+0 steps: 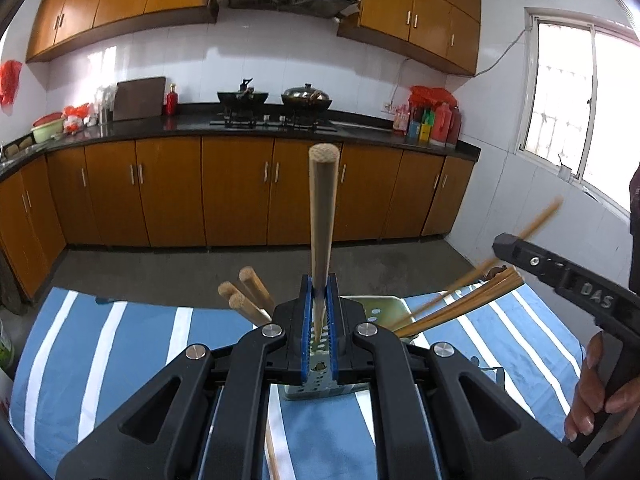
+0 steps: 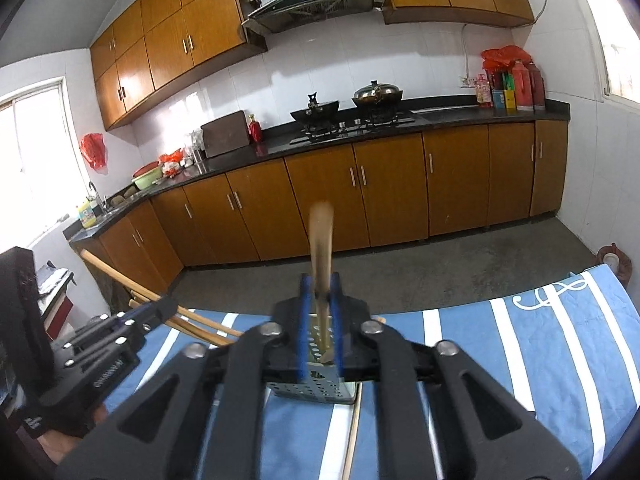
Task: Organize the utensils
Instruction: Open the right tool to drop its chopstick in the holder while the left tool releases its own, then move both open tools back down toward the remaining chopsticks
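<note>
Several chopsticks (image 1: pixel 250 300) already lean in the perforated holder (image 1: pixel 320 376) on the striped cloth (image 1: pixel 120 344) — left gripper (image 1: pixel 320 300) clamps another over it, right gripper (image 2: pixel 320 300) loosely brackets its own; one chopstick (image 2: pixel 352 436) lies loose

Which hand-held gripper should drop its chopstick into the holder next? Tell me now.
Left: the left hand-held gripper clamps its chopstick upright, tip right over the perforated holder.
</note>
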`<state>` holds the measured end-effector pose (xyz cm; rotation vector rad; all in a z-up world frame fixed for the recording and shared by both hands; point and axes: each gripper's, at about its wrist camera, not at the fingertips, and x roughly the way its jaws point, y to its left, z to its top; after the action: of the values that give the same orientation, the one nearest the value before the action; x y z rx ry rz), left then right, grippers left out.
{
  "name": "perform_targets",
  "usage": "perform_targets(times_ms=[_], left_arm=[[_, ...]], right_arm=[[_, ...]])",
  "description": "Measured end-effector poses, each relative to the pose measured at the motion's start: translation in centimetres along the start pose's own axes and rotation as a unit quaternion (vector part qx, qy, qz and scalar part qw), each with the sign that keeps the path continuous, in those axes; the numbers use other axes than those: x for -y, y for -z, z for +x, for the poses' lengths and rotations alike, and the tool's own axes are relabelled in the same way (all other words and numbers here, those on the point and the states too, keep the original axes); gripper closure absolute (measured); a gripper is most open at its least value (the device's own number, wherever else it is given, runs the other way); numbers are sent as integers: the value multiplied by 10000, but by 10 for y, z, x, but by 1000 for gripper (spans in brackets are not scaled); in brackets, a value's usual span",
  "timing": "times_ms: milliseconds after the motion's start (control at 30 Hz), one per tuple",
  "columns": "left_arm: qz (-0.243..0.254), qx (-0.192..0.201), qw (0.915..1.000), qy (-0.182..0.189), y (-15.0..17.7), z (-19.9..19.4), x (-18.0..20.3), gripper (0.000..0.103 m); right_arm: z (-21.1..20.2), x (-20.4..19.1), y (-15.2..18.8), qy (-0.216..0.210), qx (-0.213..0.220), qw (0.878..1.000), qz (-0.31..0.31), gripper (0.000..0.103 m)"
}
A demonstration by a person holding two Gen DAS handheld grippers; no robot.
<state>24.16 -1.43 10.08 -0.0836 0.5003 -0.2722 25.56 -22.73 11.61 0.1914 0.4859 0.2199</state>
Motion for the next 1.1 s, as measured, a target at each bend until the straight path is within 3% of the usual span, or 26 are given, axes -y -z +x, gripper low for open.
perform_targets(times_ms=[33, 300, 633, 833, 1100], left_arm=[[-17, -7, 10000, 15, 1, 0, -1, 94], [-104, 173, 9998, -36, -4, -14, -3, 79], [-100, 392, 9991, -129, 14, -62, -10, 78], [-7, -53, 9990, -450, 69, -69, -27, 71], [-270, -950, 9934, -589, 144, -37, -42, 71]], right_arm=[[-2, 1, 0, -5, 40, 10000, 8, 74], [-22, 2, 1, -5, 273, 9996, 20, 74], [-74, 19, 36, 284, 521, 9982, -89, 68], [-73, 44, 92, 544, 35, 9984, 119, 68], [-20, 42, 183, 449, -1189, 9911, 385, 68]])
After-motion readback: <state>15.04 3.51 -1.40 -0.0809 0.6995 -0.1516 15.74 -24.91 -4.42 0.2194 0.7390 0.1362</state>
